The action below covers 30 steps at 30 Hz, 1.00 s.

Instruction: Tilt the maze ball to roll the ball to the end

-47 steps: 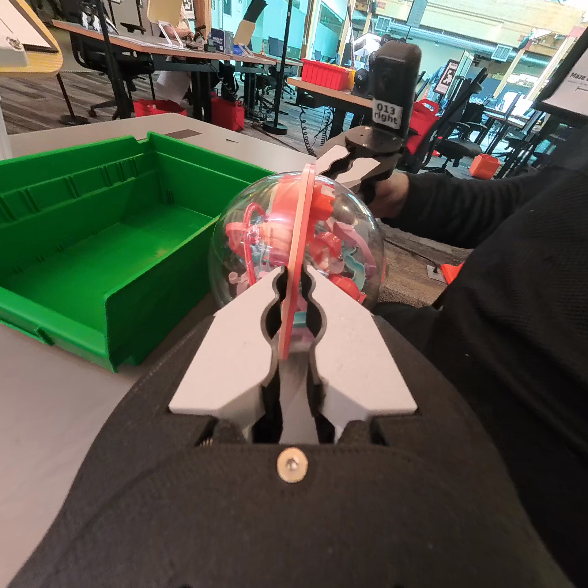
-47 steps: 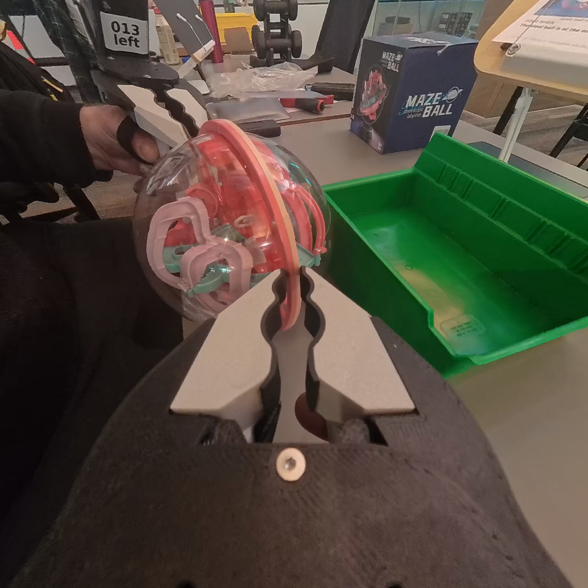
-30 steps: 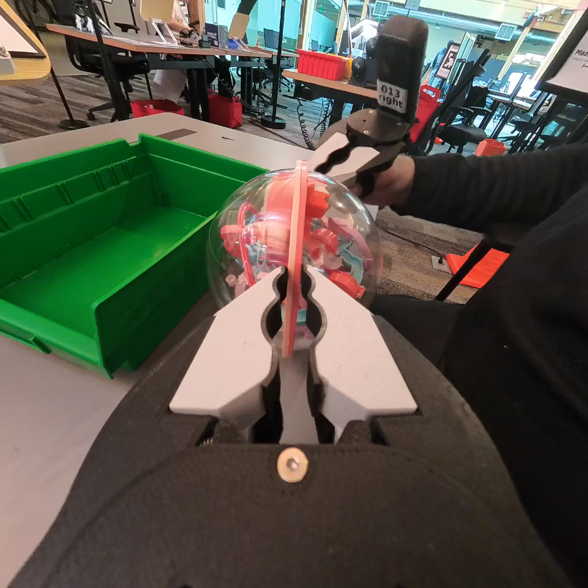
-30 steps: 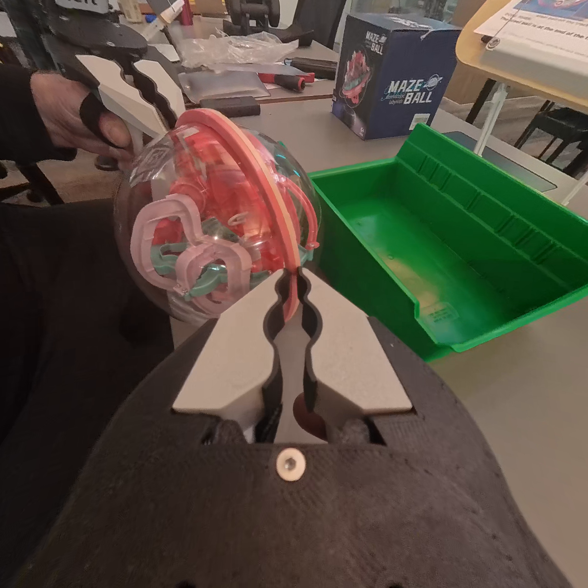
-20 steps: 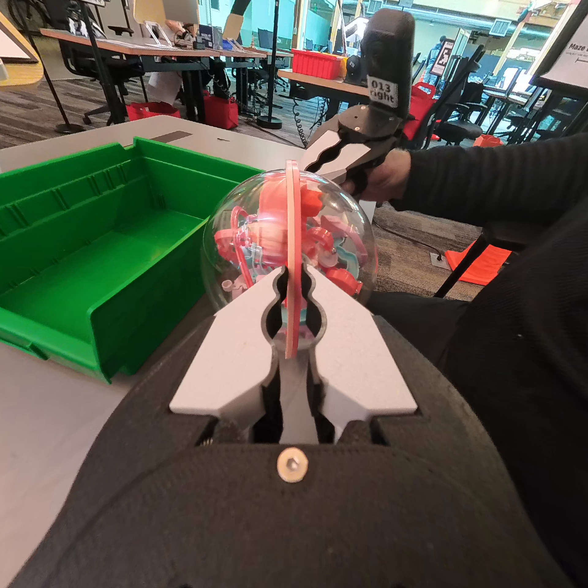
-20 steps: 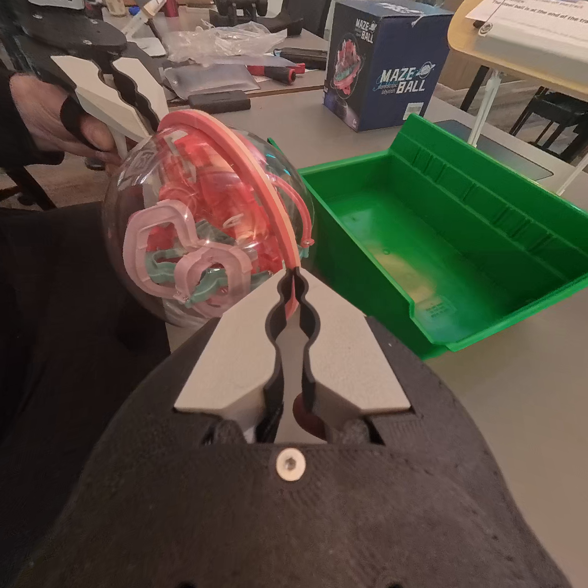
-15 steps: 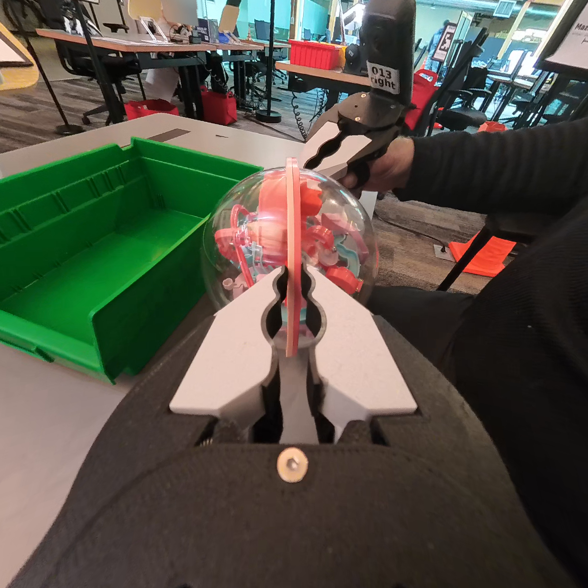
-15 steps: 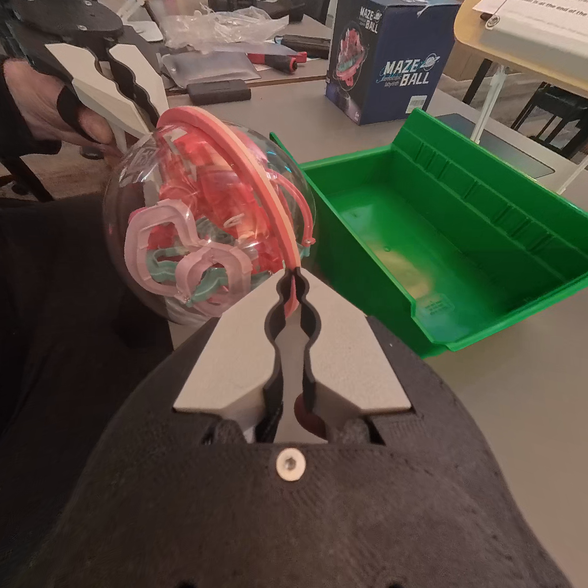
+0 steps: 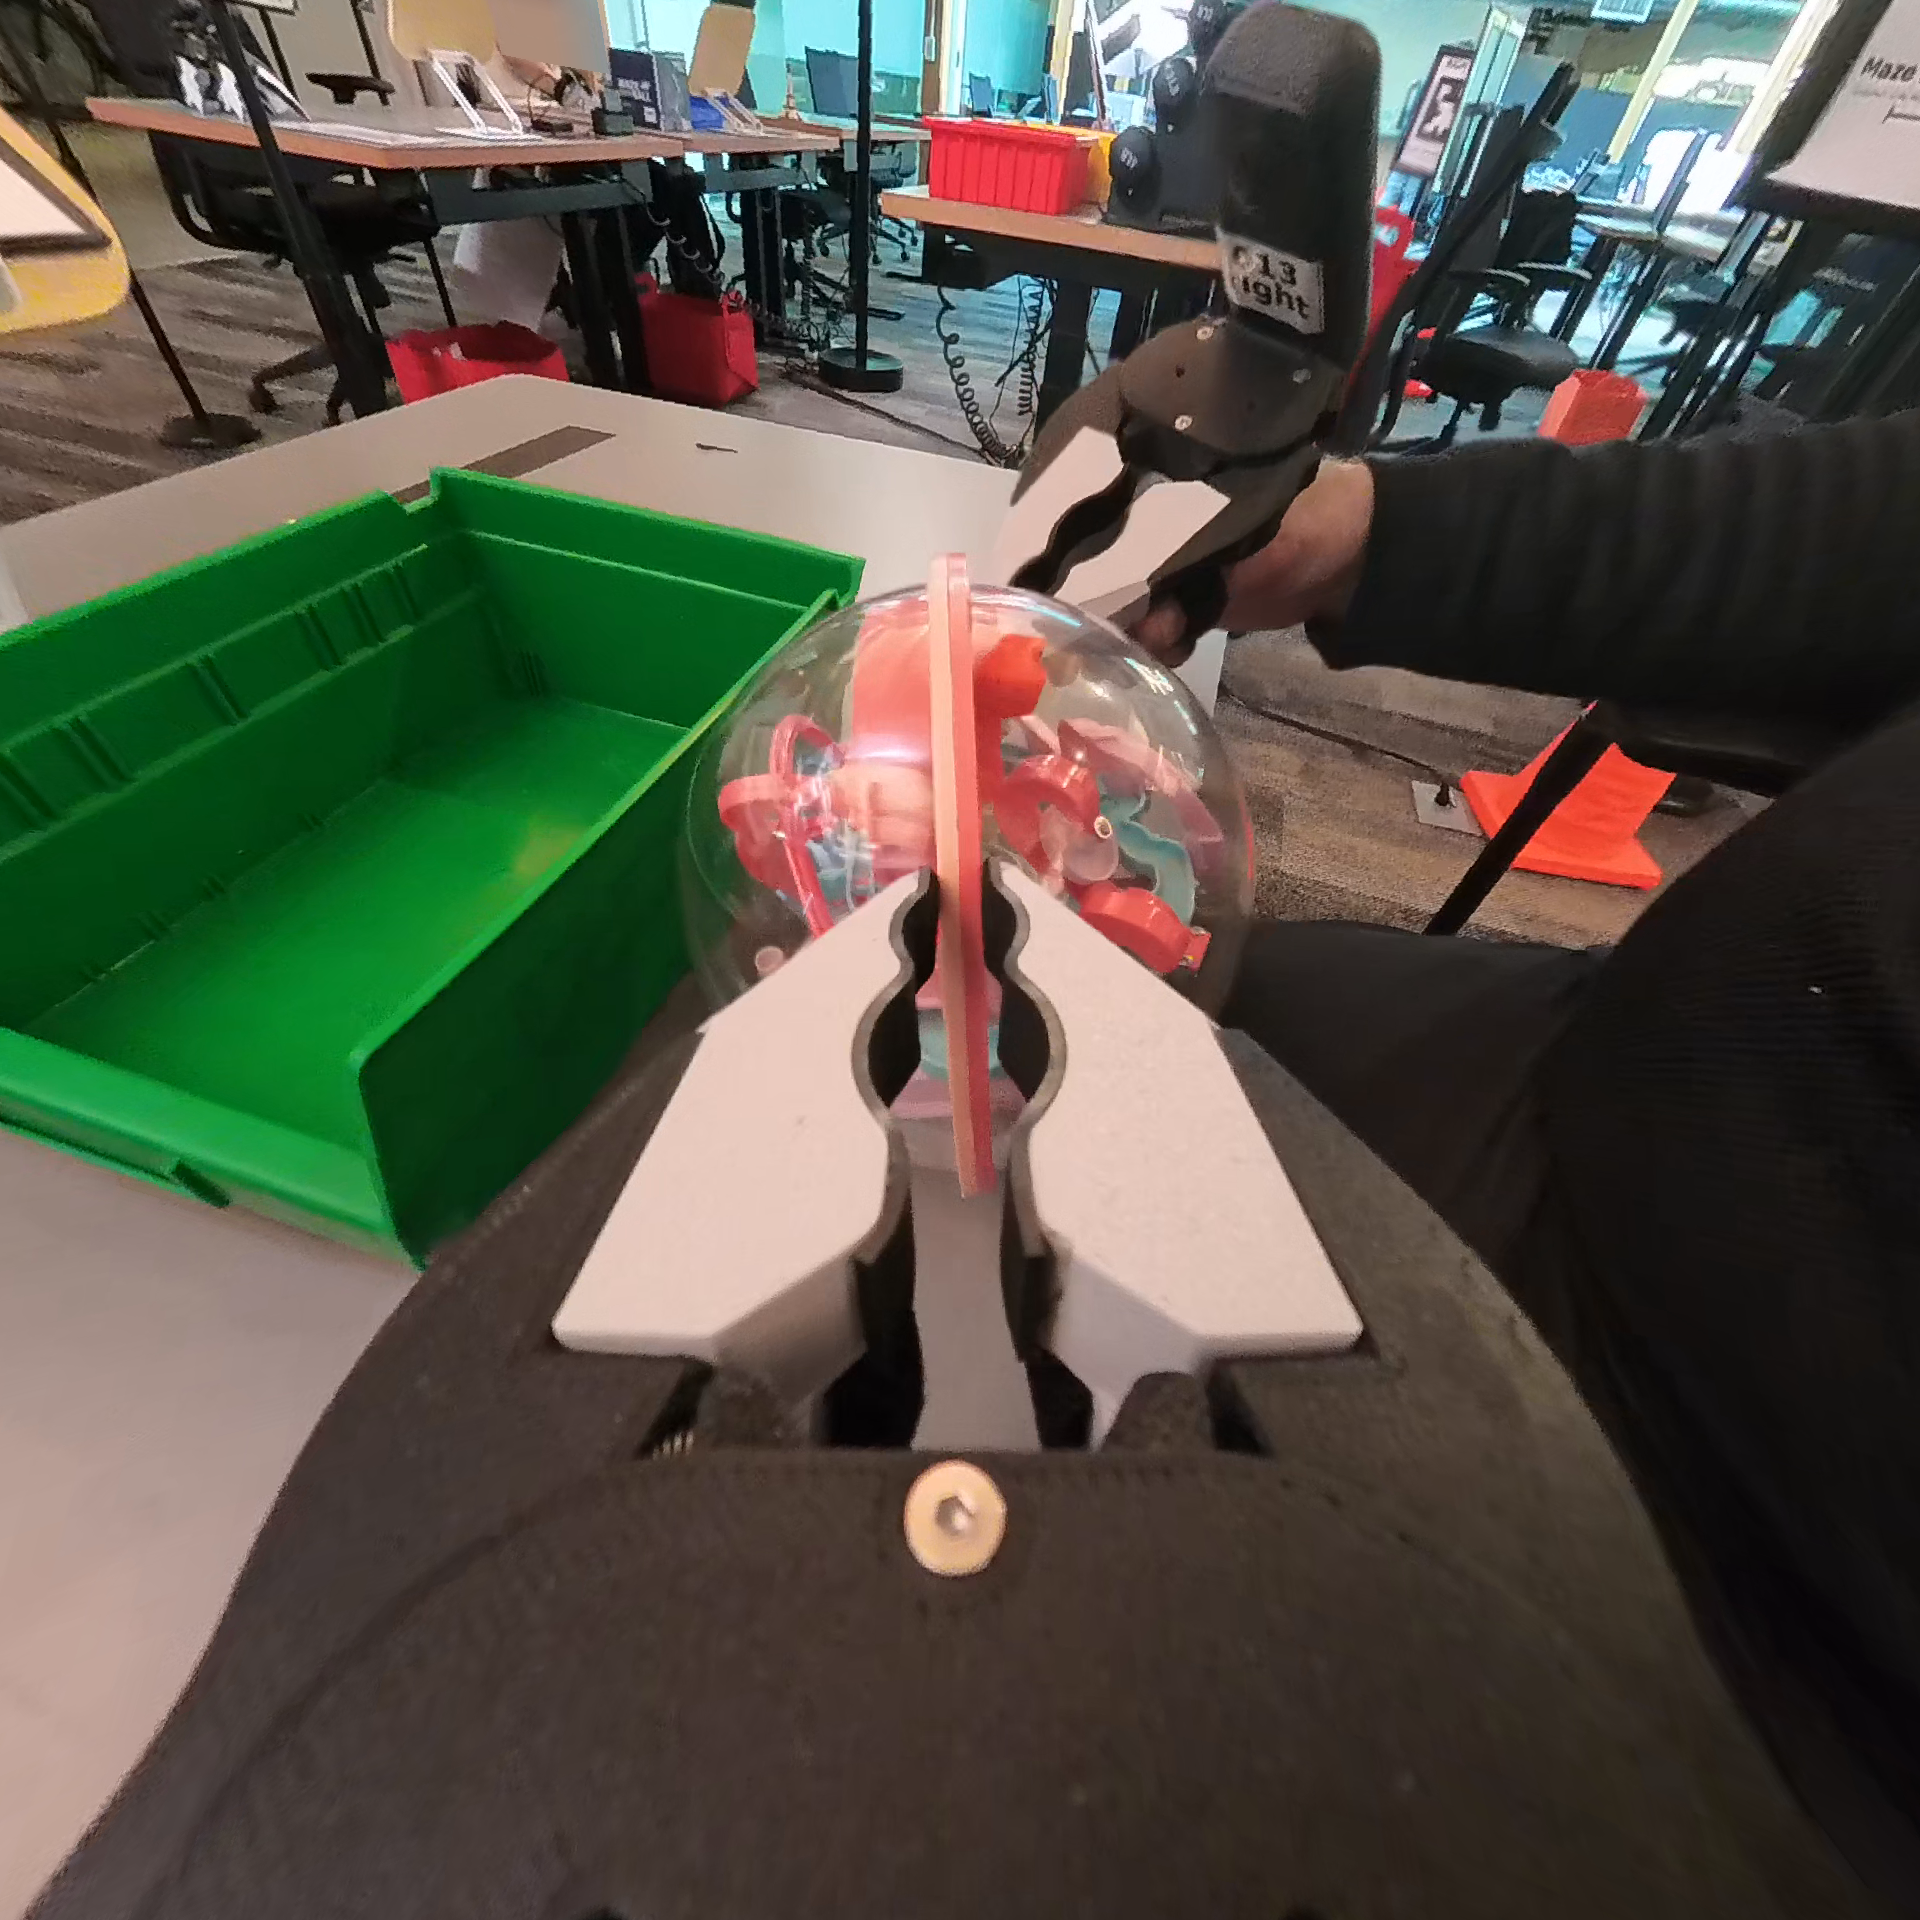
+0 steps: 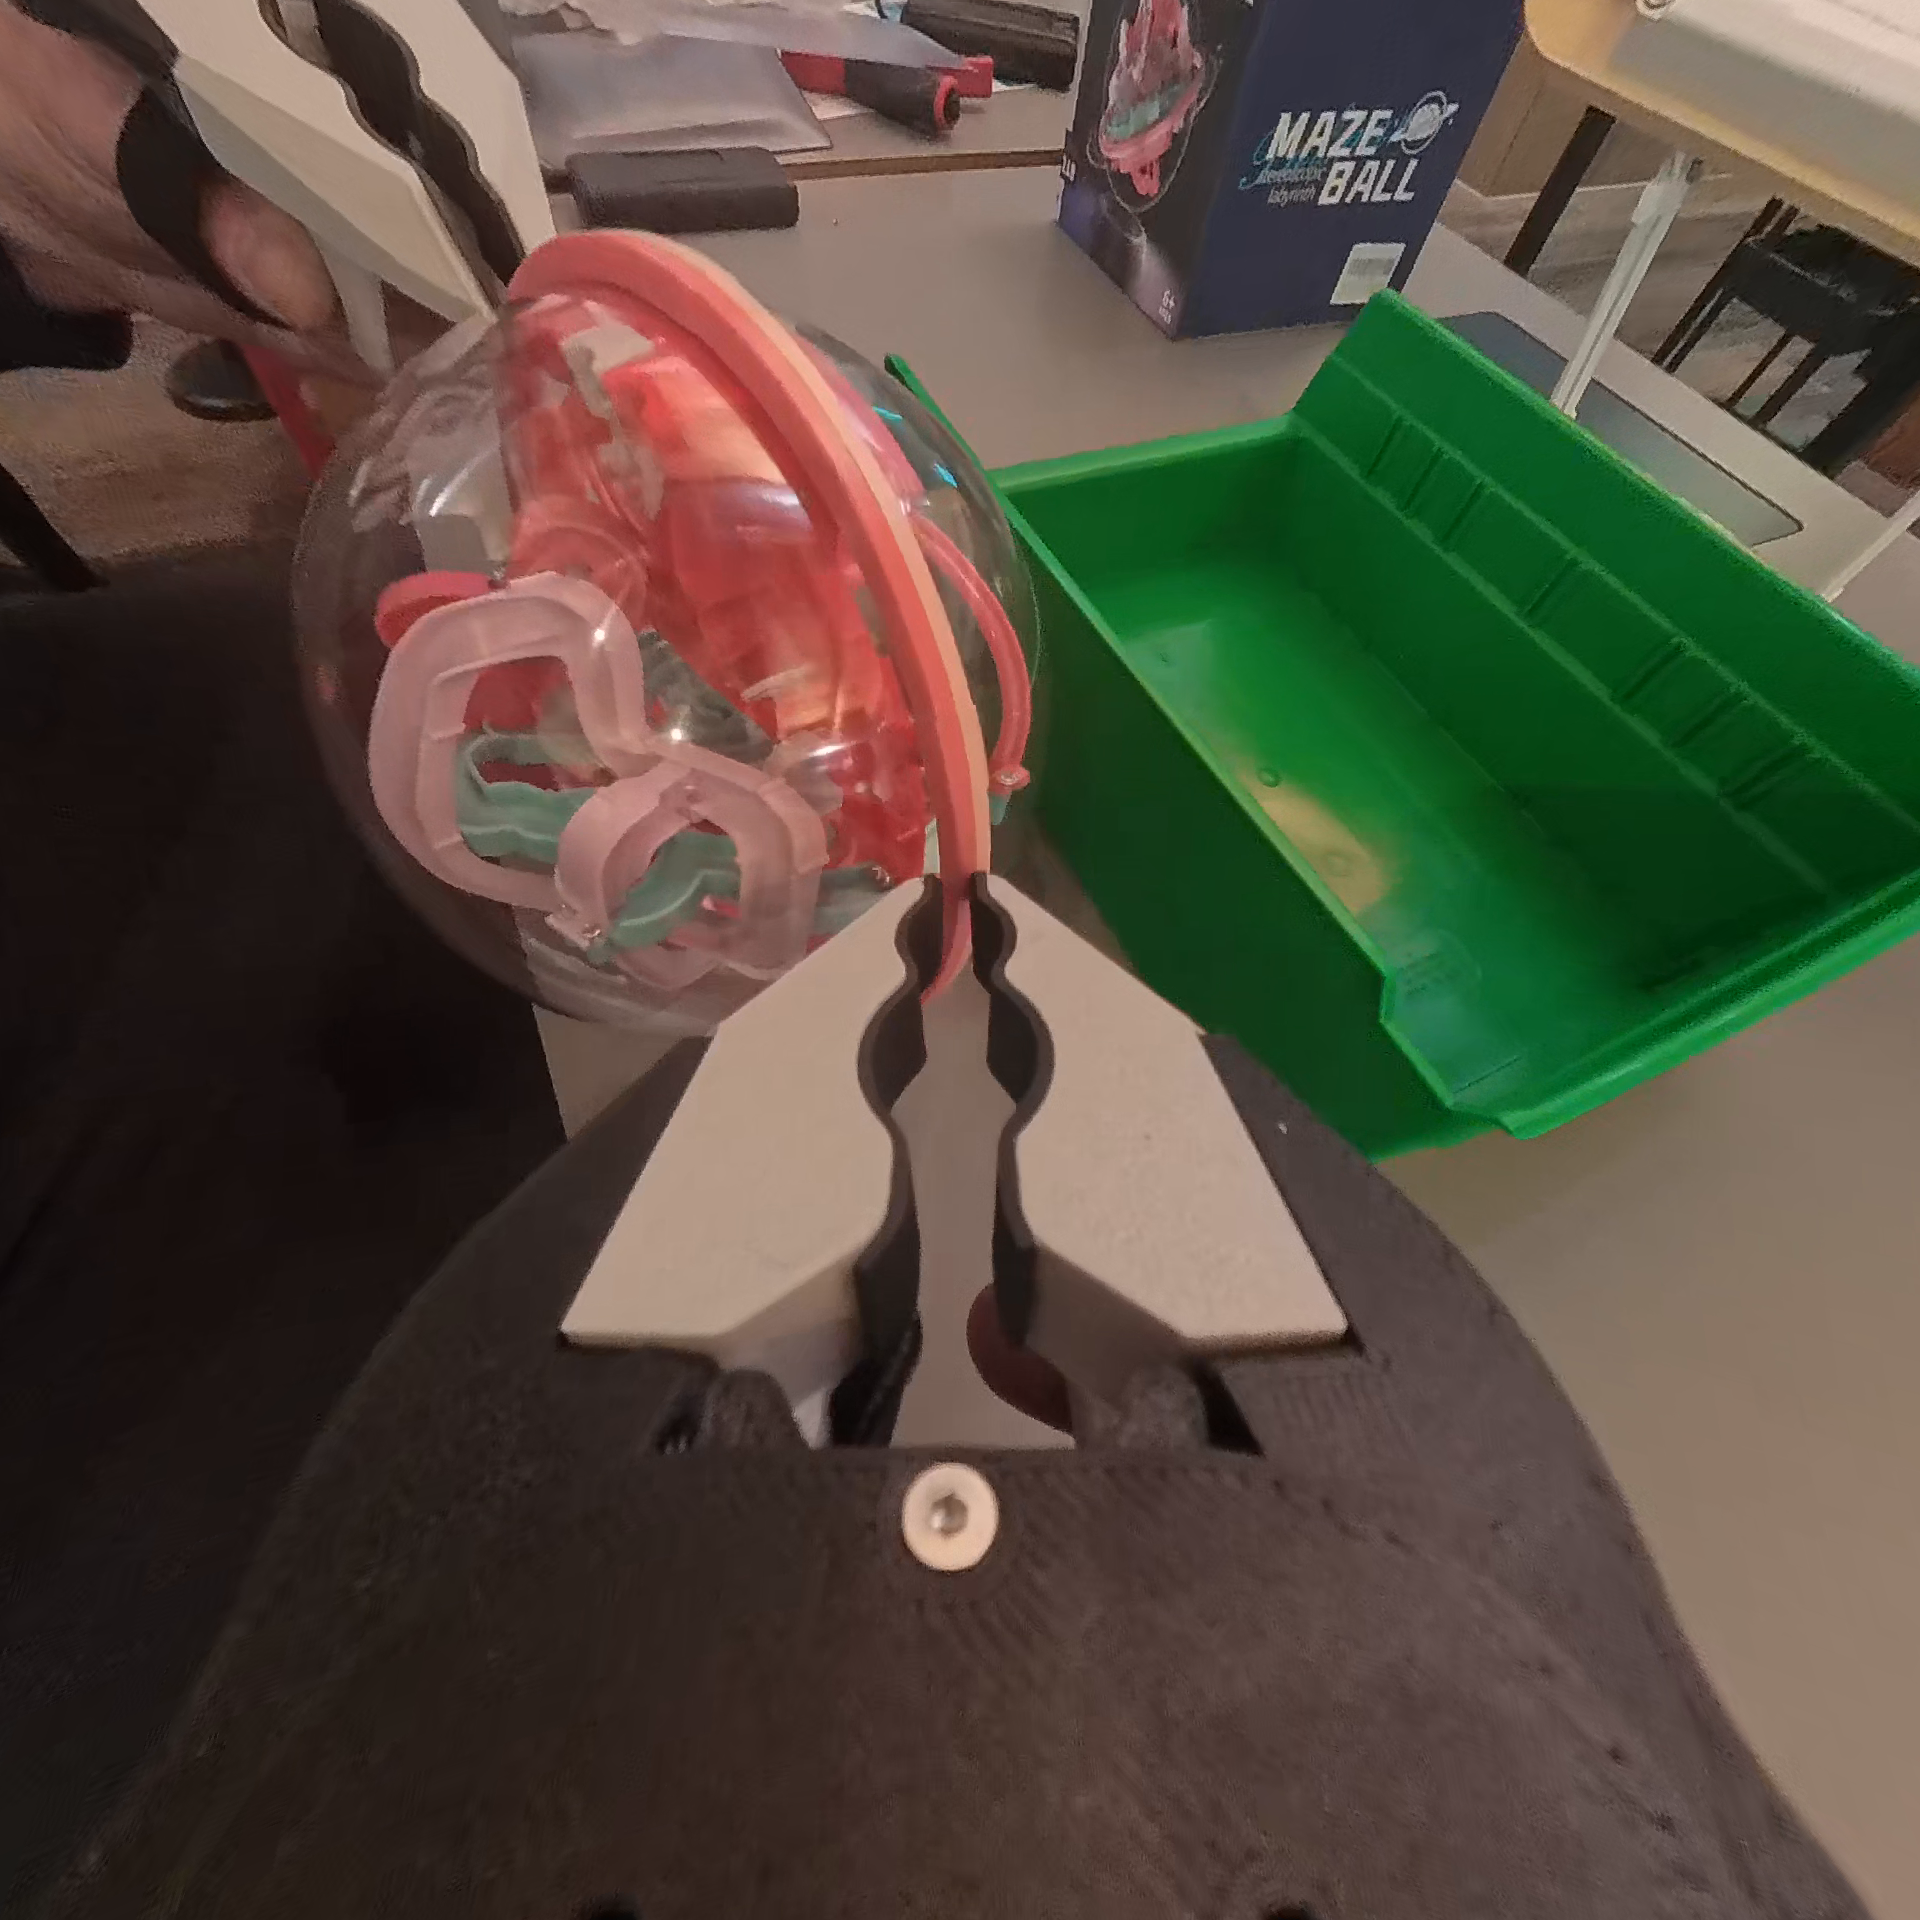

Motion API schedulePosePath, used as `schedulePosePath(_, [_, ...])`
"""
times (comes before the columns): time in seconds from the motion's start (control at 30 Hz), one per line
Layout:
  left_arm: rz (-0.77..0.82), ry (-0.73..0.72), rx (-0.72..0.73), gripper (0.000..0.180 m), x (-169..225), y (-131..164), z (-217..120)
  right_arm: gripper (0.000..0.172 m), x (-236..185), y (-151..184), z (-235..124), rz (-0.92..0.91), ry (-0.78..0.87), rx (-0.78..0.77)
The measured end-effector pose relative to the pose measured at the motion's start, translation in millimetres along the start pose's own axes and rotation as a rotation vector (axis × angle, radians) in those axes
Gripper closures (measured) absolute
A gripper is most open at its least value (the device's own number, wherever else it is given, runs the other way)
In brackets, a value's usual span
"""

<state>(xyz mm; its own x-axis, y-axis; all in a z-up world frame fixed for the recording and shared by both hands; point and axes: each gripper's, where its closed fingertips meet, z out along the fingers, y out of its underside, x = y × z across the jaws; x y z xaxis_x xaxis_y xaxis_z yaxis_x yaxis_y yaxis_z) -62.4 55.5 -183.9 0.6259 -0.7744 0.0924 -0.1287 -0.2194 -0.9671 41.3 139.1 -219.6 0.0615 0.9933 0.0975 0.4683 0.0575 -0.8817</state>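
Both grippers clamp the maze ball (image 9: 966, 810) by its pink equator ring (image 10: 914, 665): the left gripper (image 9: 961, 883) pinches the ring's near edge, the right gripper (image 10: 951, 888) its opposite edge, holding the clear sphere in the air above the near edge of the grey table (image 9: 156, 1455). Just beside it on the table stands a green bin (image 9: 312, 831), bare inside. Farther off on the table stands a dark blue box (image 10: 1268, 156). The ring stands nearly upright, edge-on to the left gripper.

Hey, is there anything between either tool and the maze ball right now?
Nothing visible. The left tool and right tool each pinch the pink rim ring of the maze ball from opposite sides.
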Motion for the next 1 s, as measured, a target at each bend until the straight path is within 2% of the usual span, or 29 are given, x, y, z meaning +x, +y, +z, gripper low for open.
schedulePosePath(0.2, [-0.001, 0.013, 0.011, 0.173, 2.4, -6.3, 3.4, 0.171, 3.5, 7.4, 8.2, 0.002, 0.054, -0.025])
schedulePosePath(1.0, [0.063, -0.023, -0.045, 0.174, 2.4, 0.8, 1.5, 0.172, -2.5, 0.7, -2.7, -0.015, 0.002, 0.052])
